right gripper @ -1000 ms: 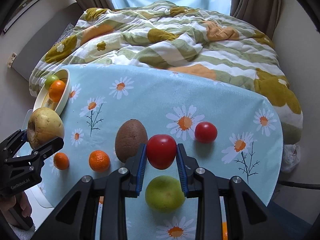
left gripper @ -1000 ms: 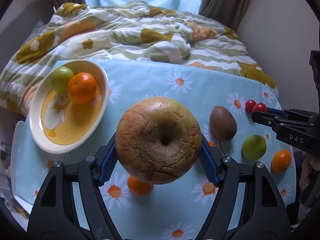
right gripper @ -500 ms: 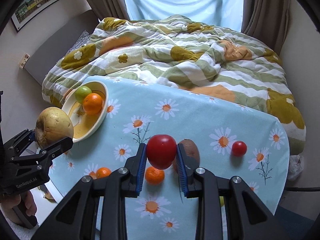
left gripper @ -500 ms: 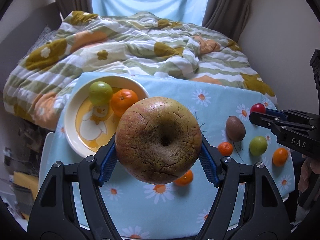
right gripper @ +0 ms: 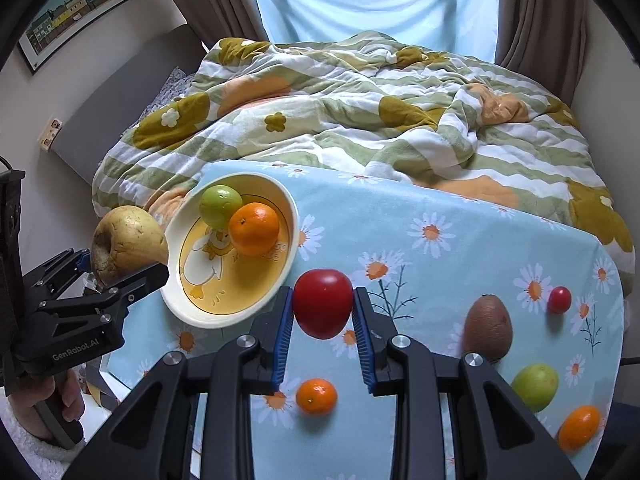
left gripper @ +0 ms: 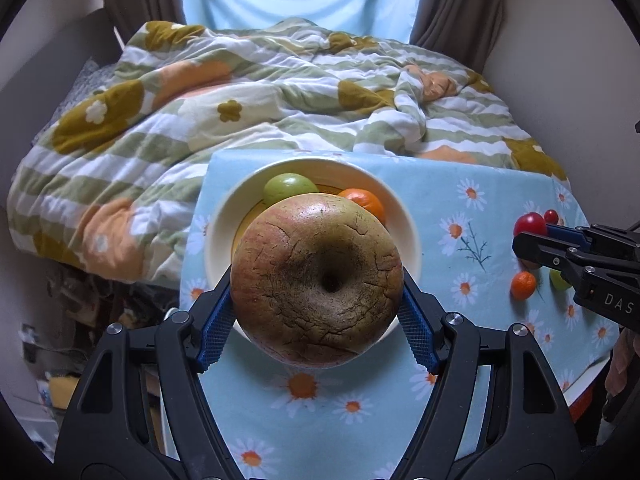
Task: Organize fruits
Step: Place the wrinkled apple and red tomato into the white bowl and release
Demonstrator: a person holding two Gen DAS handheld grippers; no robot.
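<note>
Left claw [left gripper: 316, 312] gripped a big cracked apple [left gripper: 316, 280] above the bowl [right gripper: 176, 256]; the right claw [right gripper: 322, 320] clamped a red tomato [right gripper: 323, 303] beside it. Loose fruit dotted the daisy-cloth surface [right gripper: 460, 248] before a rumpled bed [right gripper: 360, 112], both claws angled steeply down.

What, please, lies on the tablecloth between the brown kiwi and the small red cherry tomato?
Nothing: in the right wrist view the daisy-print tablecloth is bare between the brown kiwi and the small red cherry tomato.
</note>
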